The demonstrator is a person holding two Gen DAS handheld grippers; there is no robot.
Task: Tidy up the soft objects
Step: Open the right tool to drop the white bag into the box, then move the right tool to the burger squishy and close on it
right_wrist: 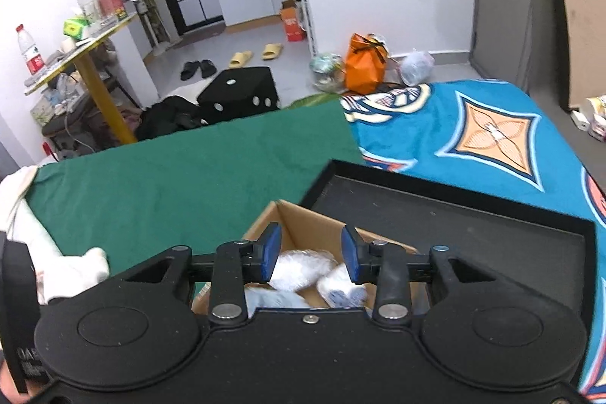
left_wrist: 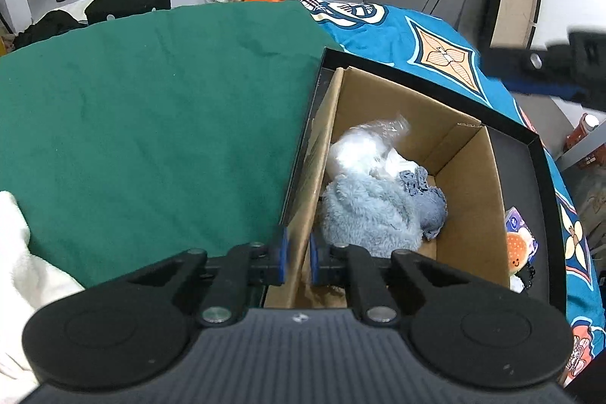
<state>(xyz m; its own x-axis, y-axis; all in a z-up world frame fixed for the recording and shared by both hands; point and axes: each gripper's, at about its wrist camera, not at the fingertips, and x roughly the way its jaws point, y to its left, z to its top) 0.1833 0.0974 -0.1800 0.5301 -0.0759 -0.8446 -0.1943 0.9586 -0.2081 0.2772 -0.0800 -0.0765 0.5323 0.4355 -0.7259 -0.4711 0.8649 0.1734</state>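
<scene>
A cardboard box (left_wrist: 466, 214) stands inside a shallow black tray (left_wrist: 545, 199) on the bed. In it lie a fluffy pale-blue item (left_wrist: 371, 211), a grey-blue knitted piece (left_wrist: 431, 203) and a clear bag of white stuff (left_wrist: 360, 154). My left gripper (left_wrist: 298, 258) is shut on the box's left cardboard wall, one blue pad on each side of it. My right gripper (right_wrist: 311, 254) hovers open above the box (right_wrist: 303, 218), with nothing between its pads. The white bag (right_wrist: 303, 267) shows below them.
A green cloth (left_wrist: 151, 139) covers the left of the bed and a blue patterned sheet (left_wrist: 416, 36) the right. White fabric (left_wrist: 19, 252) lies at the near left. A small colourful packet (left_wrist: 520, 241) sits in the tray beside the box. Floor clutter lies beyond.
</scene>
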